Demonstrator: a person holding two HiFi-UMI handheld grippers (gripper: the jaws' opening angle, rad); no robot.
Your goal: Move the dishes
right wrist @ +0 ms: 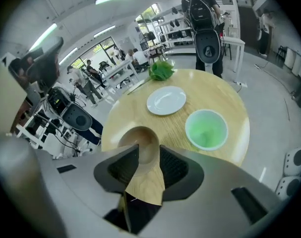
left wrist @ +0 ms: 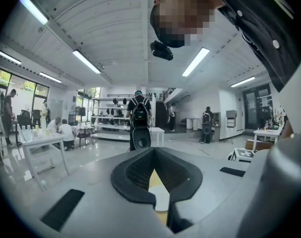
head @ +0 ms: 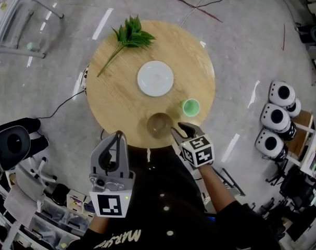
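Head view: round light-wood worktop (head: 121, 100) carries a flat white round plate (head: 155, 78) at centre, a small pale-green cup (head: 190, 107) toward the right edge, a brown wooden bowl (head: 160, 125) at the near edge, and a green leafy sprig (head: 130, 34) far left. The right gripper (head: 179, 130) sits just beside the bowl, on the bowl's near-right, pointing steeply down. The left gripper (head: 118, 135) hangs off the worktop's near edge, left of the bowl, farther from it. So the right hand is the nearer one and the bowl is the likely next dish. Left gripper view: pads pressed together at the tips, nothing pinched, pointing about level out into the room, not at the dishes. Right gripper view: jaws spread part way, pinching nothing. The bowl's rim lies dead ahead, just past the tips and in line with the gap. The cup is ahead-right and the plate is beyond both.
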